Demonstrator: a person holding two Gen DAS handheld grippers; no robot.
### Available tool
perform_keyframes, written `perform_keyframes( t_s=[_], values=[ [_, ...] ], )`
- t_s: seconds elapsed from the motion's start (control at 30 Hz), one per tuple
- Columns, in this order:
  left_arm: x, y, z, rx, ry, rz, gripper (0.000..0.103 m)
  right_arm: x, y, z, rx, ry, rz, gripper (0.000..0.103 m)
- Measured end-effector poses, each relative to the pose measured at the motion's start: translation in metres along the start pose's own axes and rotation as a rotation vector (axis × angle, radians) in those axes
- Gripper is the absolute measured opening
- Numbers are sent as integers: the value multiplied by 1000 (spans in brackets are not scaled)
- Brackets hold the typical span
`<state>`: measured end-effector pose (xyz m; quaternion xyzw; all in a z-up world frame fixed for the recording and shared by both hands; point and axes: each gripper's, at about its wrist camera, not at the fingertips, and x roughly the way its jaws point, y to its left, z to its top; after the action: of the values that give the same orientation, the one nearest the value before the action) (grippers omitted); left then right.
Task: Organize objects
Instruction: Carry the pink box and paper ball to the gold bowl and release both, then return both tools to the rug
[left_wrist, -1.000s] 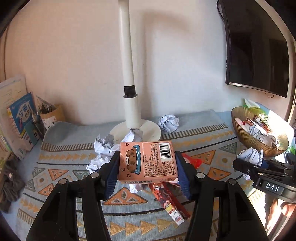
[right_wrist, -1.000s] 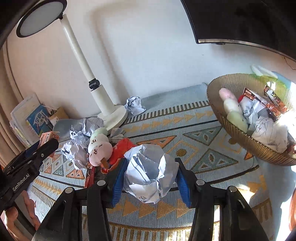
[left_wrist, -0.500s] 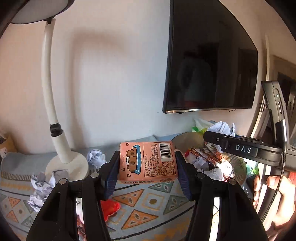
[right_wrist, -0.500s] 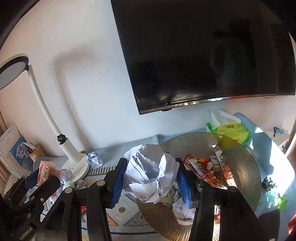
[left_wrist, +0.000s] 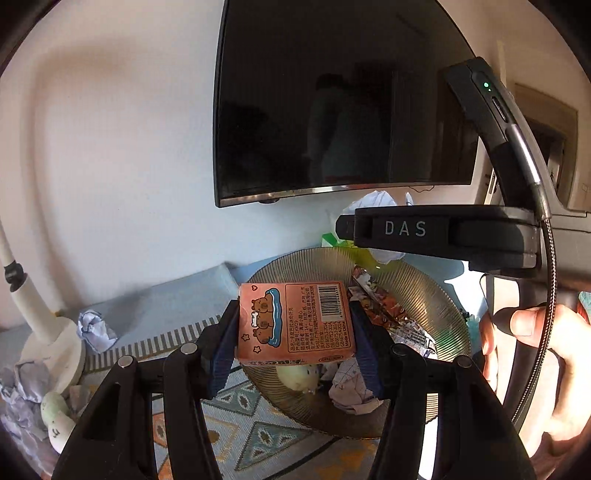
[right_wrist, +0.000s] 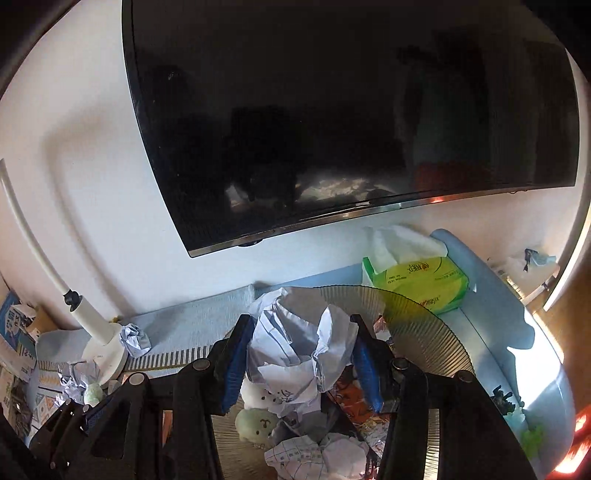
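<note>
My left gripper (left_wrist: 293, 338) is shut on a small orange card box (left_wrist: 293, 323) printed with cartoon capybaras and a barcode, held above the near rim of a ribbed golden basket (left_wrist: 436, 302). In the right wrist view, my right gripper (right_wrist: 301, 360) is shut on a crumpled white paper ball (right_wrist: 295, 343) over the same basket (right_wrist: 424, 343). Inside the basket lie plush toys (right_wrist: 255, 421), snack wrappers (left_wrist: 388, 314) and more crumpled paper (right_wrist: 314, 458). The right gripper's black body marked DAS (left_wrist: 443, 236) crosses the left wrist view, with a hand (left_wrist: 539, 354) holding it.
A dark wall screen (right_wrist: 351, 110) hangs above the table. A white lamp base (left_wrist: 51, 347) stands at left with paper balls (left_wrist: 94, 330) and a plush toy (left_wrist: 55, 417) on the patterned mat (left_wrist: 240, 435). A green tissue pack (right_wrist: 421, 280) sits behind the basket. Books (right_wrist: 14, 339) lean far left.
Both grippers have swung right from the lamp and mat to above the basket, still carrying the box and the paper ball. The basket now fills the lower middle of both views.
</note>
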<state>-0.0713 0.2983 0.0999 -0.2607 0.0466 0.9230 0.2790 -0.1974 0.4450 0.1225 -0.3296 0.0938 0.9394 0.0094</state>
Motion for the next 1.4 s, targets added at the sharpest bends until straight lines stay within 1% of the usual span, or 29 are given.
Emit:
perform_keyframes(
  t_s=[0.1, 0.17, 0.23, 0.27, 0.33, 0.37, 0.4, 0.43, 0.47, 0.5, 0.57, 0.63, 0.73, 0.87, 0.9, 0.97, 1.03, 1.1, 1.17, 1.3, 1.37, 1.4],
  values=[
    [17, -9, -5, 5, 30, -25, 54, 9, -6, 3, 19, 15, -2, 50],
    [21, -13, -8, -2, 33, -35, 54, 13, -5, 4, 9, 20, -14, 50],
    [25, -14, -10, 0, 41, -37, 54, 19, -4, 2, 6, 32, -16, 52],
    [27, -13, -11, -3, 46, -39, 54, 23, -4, 1, 8, 41, -8, 54],
    [32, -11, -13, -15, 69, -44, 54, 32, -3, -3, 21, 65, -15, 67],
    [35, -9, -14, -18, 87, -50, 60, 35, -3, -4, 29, 80, -30, 87],
    [39, -8, -14, -22, 105, -53, 69, 39, -2, -5, 39, 101, -45, 103],
    [43, -6, -16, -25, 143, -52, 93, 42, -1, -7, 39, 118, -58, 103],
    [46, -3, -15, -35, 168, -35, 102, 42, 0, -8, 25, 118, -77, 103],
    [45, 0, -15, -42, 172, -37, 103, 40, 1, -8, 17, 98, -82, 103],
    [37, 5, -15, -53, 127, -63, 103, 30, 2, -7, 21, 41, -82, 103],
    [30, 7, -13, -53, 105, -87, 103, 23, 3, -4, 33, 15, -69, 103],
    [23, 14, -9, -70, 98, -96, 103, 14, 4, -1, 63, 8, -63, 103],
    [2, 26, -9, -94, 77, -103, 103, 2, 8, -2, 114, 14, -44, 103],
    [3, 36, -2, -99, 78, -106, 103, -2, 10, -3, 126, 16, -38, 103],
    [-8, 40, 2, -100, 75, -110, 103, -10, 15, -6, 150, 10, -32, 103],
    [-22, 46, 5, -97, 60, -92, 103, -17, 24, -10, 169, -6, -28, 103],
    [-35, 56, 7, -102, 53, -68, 103, -21, 38, -15, 171, 3, -19, 103],
    [-50, 66, 7, -109, 51, -57, 103, -24, 55, -21, 162, 17, 8, 103],
    [-84, 94, 5, -119, 32, -2, 103, -30, 100, -35, 112, 55, 50, 103],
    [-100, 113, 1, -123, 32, 36, 103, -32, 124, -45, 84, 60, 66, 103],
    [-108, 122, -2, -118, 44, 49, 103, -34, 135, -51, 78, 55, 86, 103]
  ],
)
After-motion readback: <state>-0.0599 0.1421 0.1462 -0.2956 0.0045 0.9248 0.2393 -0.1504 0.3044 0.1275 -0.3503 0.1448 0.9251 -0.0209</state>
